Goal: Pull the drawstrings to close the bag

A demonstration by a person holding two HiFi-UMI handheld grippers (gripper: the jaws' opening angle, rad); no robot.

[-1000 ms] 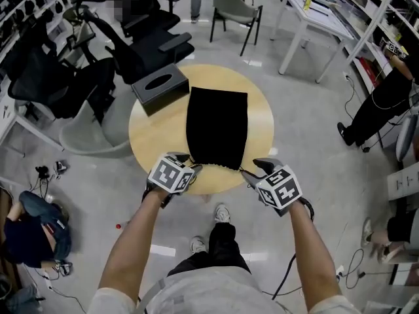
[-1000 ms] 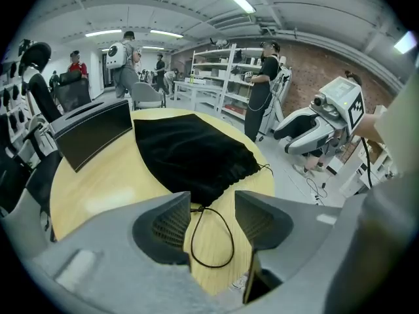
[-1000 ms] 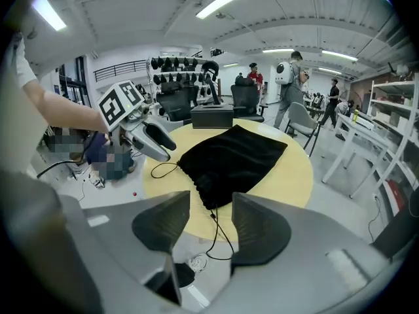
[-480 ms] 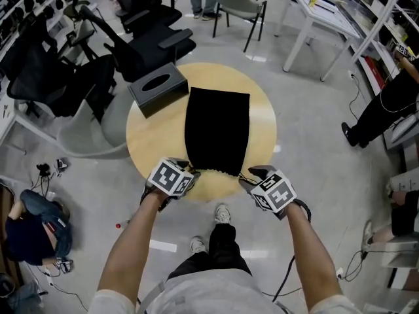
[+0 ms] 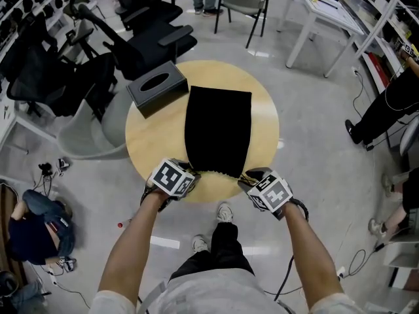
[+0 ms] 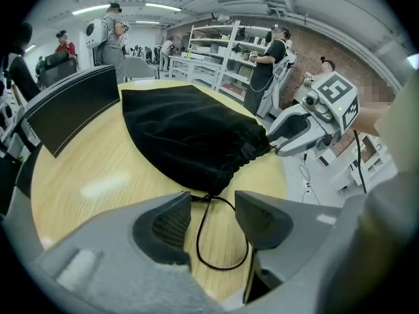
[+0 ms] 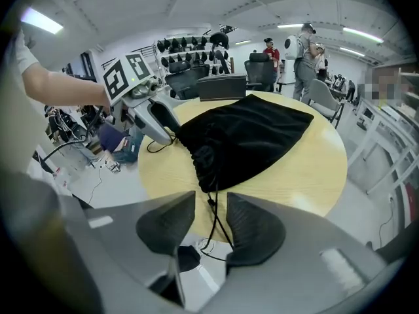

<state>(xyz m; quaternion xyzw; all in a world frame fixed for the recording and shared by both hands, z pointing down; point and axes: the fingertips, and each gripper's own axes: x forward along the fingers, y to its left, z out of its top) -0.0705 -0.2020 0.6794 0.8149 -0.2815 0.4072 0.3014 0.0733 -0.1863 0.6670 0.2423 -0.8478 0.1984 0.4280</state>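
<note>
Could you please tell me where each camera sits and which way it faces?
Head view: on the person's head, facing steeply down at table and black bag; forearms, left gripper, right gripper show.
Left gripper view: on that gripper, facing the bag's mouth; its open jaws straddle a drawstring.
Right gripper view: likewise, opposite side; its jaws have just been closing around the other drawstring.
Shared: both gripper views show the bag and the opposing gripper.

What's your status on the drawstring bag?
Left gripper open, cord loop between jaws. Right gripper just closing around its cord, not pinched yet. Bag flat on table, nothing blocking.
</note>
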